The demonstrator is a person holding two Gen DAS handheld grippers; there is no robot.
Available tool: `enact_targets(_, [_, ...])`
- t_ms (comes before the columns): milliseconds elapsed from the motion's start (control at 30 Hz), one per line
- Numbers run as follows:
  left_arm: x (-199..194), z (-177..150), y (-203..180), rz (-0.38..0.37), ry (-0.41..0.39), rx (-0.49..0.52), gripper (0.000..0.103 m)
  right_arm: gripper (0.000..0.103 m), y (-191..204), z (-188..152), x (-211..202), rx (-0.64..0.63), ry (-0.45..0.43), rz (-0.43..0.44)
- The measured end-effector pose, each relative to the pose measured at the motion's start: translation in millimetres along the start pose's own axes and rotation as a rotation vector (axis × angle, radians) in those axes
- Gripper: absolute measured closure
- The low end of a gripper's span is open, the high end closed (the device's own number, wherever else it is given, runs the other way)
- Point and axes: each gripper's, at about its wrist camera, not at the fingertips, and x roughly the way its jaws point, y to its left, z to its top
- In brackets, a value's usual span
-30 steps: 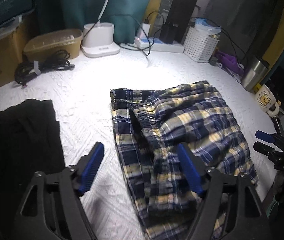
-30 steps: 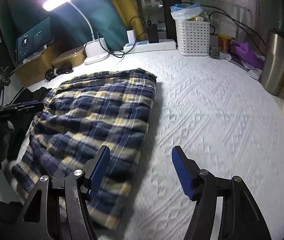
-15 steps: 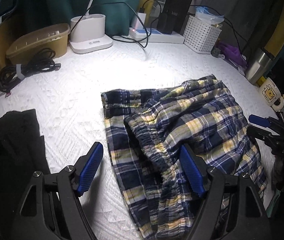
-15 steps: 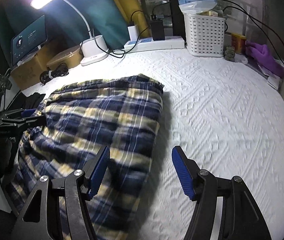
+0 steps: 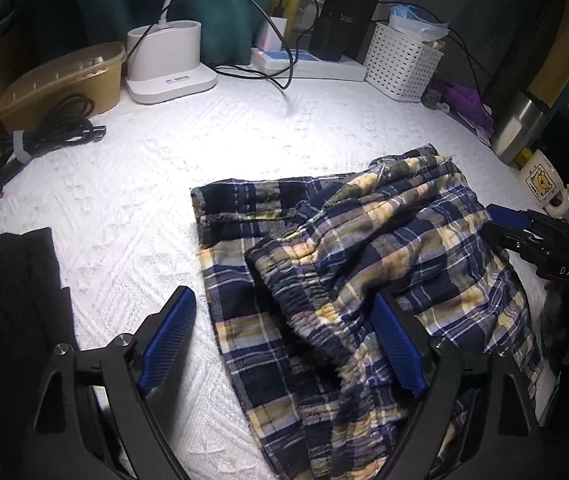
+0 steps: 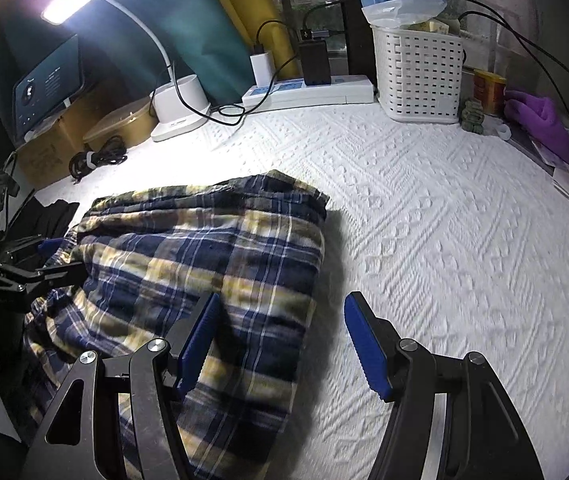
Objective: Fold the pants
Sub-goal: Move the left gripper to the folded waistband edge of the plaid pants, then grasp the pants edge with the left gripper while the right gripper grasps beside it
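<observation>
The navy-and-yellow plaid pants (image 5: 364, 248) lie folded on the white textured cover (image 5: 124, 200), with the gathered elastic waistband (image 5: 304, 300) turned over on top. My left gripper (image 5: 280, 320) hovers over the waistband end. Its jaws are opening, the cloth lies below them, and no pad presses on it. My right gripper (image 6: 284, 316) is open above the right edge of the pants (image 6: 204, 248), left finger over plaid, right finger over bare cover. Each gripper shows in the other's view: the right gripper (image 5: 524, 232) and the left gripper (image 6: 44, 264).
A black garment (image 5: 4, 300) lies at the left. Along the back stand a coiled cable (image 5: 32, 140), a brown container (image 5: 64, 76), a lamp base (image 5: 168, 64), a power strip (image 5: 308, 64) and a white basket (image 5: 404, 64). A steel tumbler (image 5: 520, 124) and mug (image 5: 540, 184) sit right.
The left gripper's jaws have spread wider and it has shifted slightly over the waistband. The right gripper has moved forward along the right edge of the pants, still open.
</observation>
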Motion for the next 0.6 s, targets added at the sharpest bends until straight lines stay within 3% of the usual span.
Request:
enact_targets(167, [2, 3, -5, -0.035, 0.013, -0.003, 0.015, 0.035, -8, 0, 2, 0.012, -0.002, -0.015])
enact_targets(267, [4, 2, -11, -0.039, 0.011, 0.025, 0.015, 0.017, -21, -2, -2, 0.039, -0.014, -0.039])
enact_targets(433, [6, 3, -16, -0.012, 0.015, 0.072, 0.015, 0.016, -48, -8, -11, 0.111, -0.028, -0.071])
enact_targets(600, [7, 4, -15, -0.011, 0.018, 0.076, 0.015, 0.016, -53, -4, -12, 0.135, -0.042, -0.027])
